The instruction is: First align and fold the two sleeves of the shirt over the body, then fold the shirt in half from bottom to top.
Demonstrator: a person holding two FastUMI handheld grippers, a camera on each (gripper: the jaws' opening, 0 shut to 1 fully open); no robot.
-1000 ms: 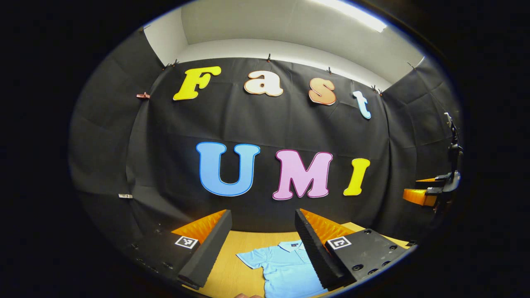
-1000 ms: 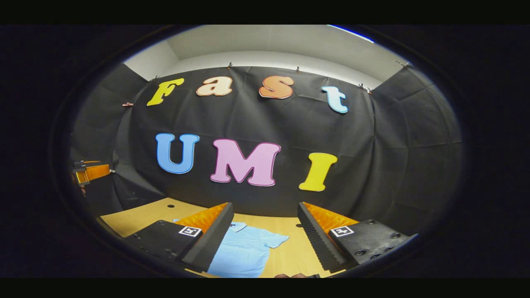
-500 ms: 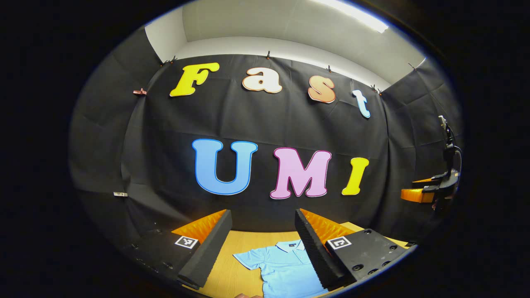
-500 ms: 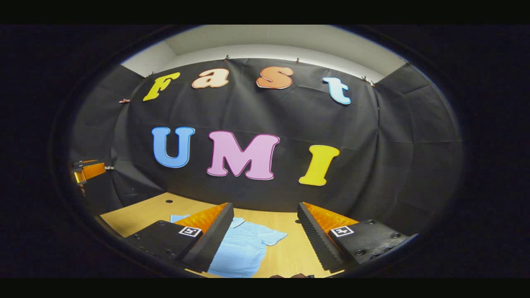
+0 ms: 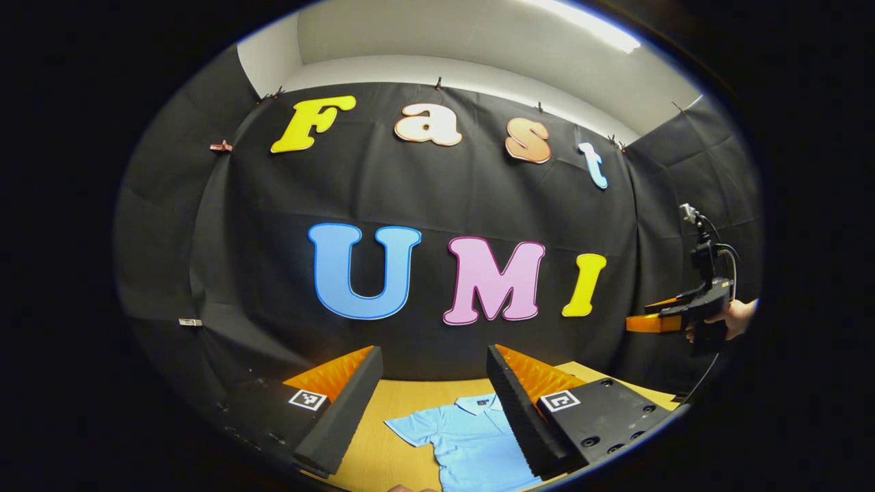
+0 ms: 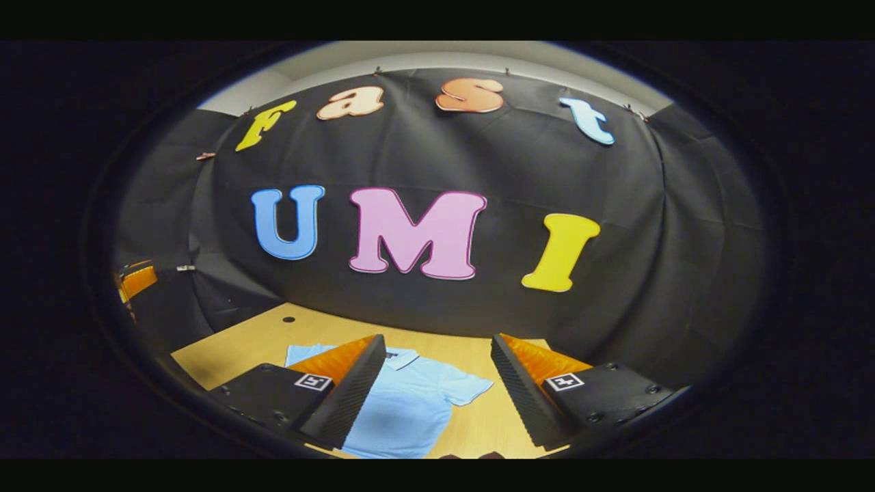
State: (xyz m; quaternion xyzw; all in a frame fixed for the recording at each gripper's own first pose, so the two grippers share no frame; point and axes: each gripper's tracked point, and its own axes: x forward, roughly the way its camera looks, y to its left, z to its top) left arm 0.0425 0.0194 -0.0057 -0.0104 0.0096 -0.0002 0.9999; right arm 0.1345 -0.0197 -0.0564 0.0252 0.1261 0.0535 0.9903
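While I hold both claws up w/ fingers spread, left gripper (image 5: 432,403) and right gripper (image 6: 437,389), the shirt (image 6: 403,410) lies flat on the table (image 6: 239,345) below, collar away; neither seems nearer.

left gripper (image 5: 432,383): jaws apart, above table (image 5: 383,458) | shirt (image 5: 472,444): flat, unfolded | right gripper (image 5: 642,321): far right

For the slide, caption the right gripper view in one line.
Open right gripper poised above a light blue polo shirt lying flat, sleeves unfolded, on a wooden table.
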